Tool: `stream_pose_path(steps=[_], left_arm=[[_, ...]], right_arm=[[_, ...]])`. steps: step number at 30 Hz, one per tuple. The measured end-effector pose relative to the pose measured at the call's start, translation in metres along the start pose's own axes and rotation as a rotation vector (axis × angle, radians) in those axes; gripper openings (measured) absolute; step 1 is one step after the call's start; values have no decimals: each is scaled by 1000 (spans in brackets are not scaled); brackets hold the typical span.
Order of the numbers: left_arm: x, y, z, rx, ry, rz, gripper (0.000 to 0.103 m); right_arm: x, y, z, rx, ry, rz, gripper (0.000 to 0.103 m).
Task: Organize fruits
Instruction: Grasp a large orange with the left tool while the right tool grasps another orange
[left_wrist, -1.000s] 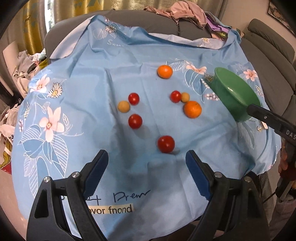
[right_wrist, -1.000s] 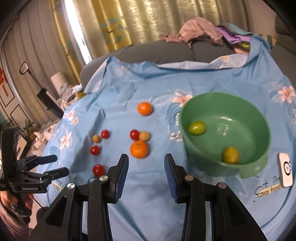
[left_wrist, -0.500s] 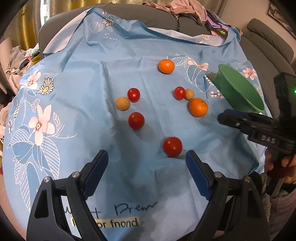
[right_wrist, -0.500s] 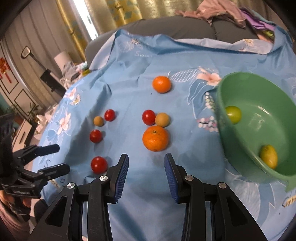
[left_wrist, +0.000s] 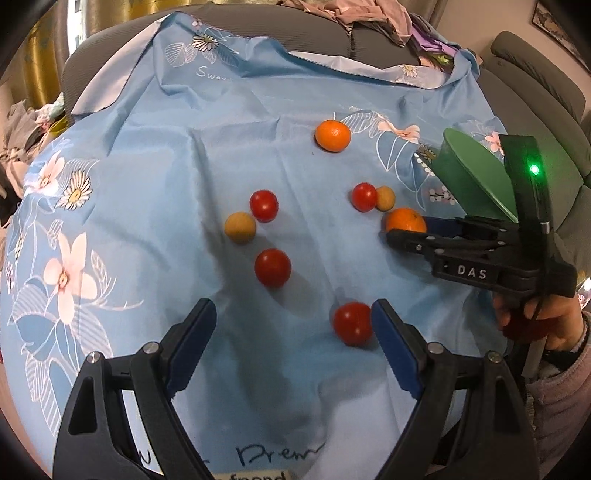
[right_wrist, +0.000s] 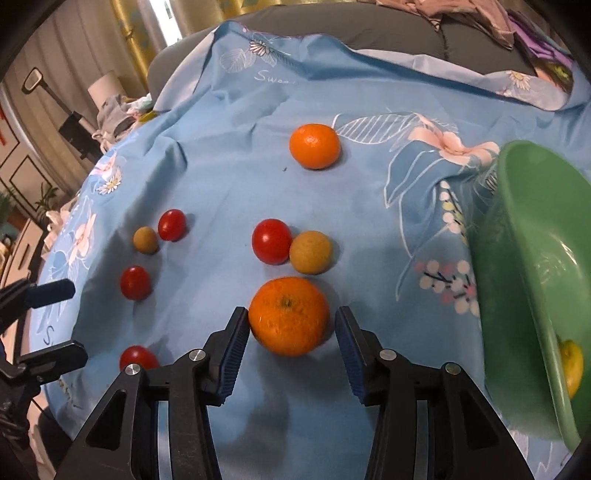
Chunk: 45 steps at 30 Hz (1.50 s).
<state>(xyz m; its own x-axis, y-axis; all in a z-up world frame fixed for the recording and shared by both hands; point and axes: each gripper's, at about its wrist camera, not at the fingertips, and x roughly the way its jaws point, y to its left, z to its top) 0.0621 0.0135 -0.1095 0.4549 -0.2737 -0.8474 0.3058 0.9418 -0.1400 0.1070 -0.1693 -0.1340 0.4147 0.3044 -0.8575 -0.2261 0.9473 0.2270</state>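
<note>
My right gripper straddles the near orange, pads apart from it. Just behind sit a tomato and a small round fruit, touching. The far orange lies well behind. The bowl stands right, holding what may be a lemon. My left gripper is near another tomato.

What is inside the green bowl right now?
In the right wrist view, one yellow fruit shows low inside the green bowl. The frame edge cuts off the rest of the interior.

Four red tomatoes, two oranges, two tan fruits, one green bowl.
</note>
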Motion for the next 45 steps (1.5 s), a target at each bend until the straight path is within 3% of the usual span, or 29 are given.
stream_pose_path(steps=[8,10,17,26,31,37,45], left_arm=[[20,-6,33,8,-1,-10,85],[26,-9,47,1,-10,-13,84],[61,-26,106,-1,-53,15,83],[117,-41,155,-7,-37,19,69],[143,-47,163,4,11,34,48],[146,-44,162,3,14,35,46],[112,-45,142,12,-1,32,46]], right_arm=[[-3,-7,6,-10,-25,52,43],[-14,-9,12,-15,-67,61,43],[-42,-24,40,-10,-196,-24,42],[-61,-54,52,100,-317,35,42],[-68,-58,52,109,-345,55,42],[-70,-63,49,115,-353,59,42],[-76,-62,40,119,-346,50,42]])
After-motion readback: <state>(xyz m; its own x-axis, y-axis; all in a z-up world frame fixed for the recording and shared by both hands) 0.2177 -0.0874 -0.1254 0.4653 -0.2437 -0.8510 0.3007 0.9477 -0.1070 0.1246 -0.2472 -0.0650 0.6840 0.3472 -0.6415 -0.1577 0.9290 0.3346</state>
